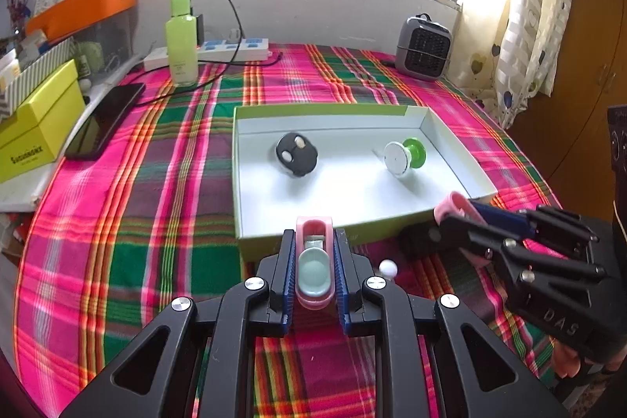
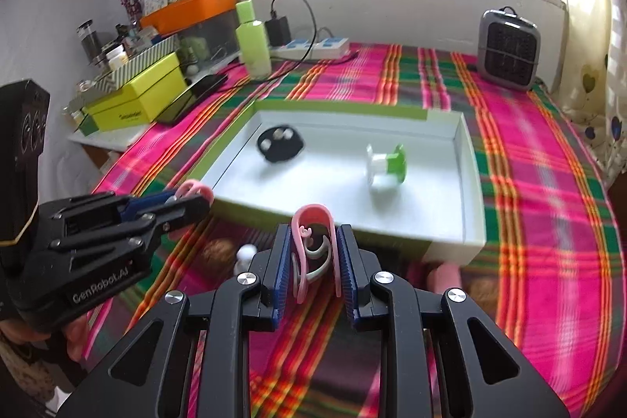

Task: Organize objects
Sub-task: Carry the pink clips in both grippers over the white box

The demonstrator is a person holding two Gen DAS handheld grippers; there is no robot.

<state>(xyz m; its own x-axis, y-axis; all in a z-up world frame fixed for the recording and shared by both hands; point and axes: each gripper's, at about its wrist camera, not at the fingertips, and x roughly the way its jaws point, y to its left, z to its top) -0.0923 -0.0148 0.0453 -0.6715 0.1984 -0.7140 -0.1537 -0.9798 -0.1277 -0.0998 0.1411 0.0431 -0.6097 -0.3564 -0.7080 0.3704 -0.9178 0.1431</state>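
- My left gripper point(image 1: 314, 263) is clamped on one pink clip with a pale green centre point(image 1: 313, 261), held above the plaid cloth point(image 1: 156, 222) just short of the box's near wall.
- My right gripper point(image 2: 313, 261) is clamped on a second pink piece, a bent loop with pale green curls inside point(image 2: 313, 245), also just short of that near wall.
- From each wrist camera the other gripper shows side-on, a pink end poking out past its fingertips.
- One shallow box, white inside and green outside point(image 1: 443, 140), sits at the middle of the surface; two things lie in it: one black rounded object with pale spots point(image 1: 296, 154) toward its left end and one green-and-white spool point(image 1: 405, 156) toward its right end, well apart.
- One small white ball point(image 1: 388, 267) lies on the cloth near the box's near wall, between my two grippers.
- Along the far edge: one green bottle point(image 1: 181, 38), one white power strip point(image 1: 219, 50) and one grey heater point(image 1: 423, 49) at the far right corner.
- At the left edge: one dark phone point(image 1: 104, 122) and one yellow-green box point(image 1: 39, 122).
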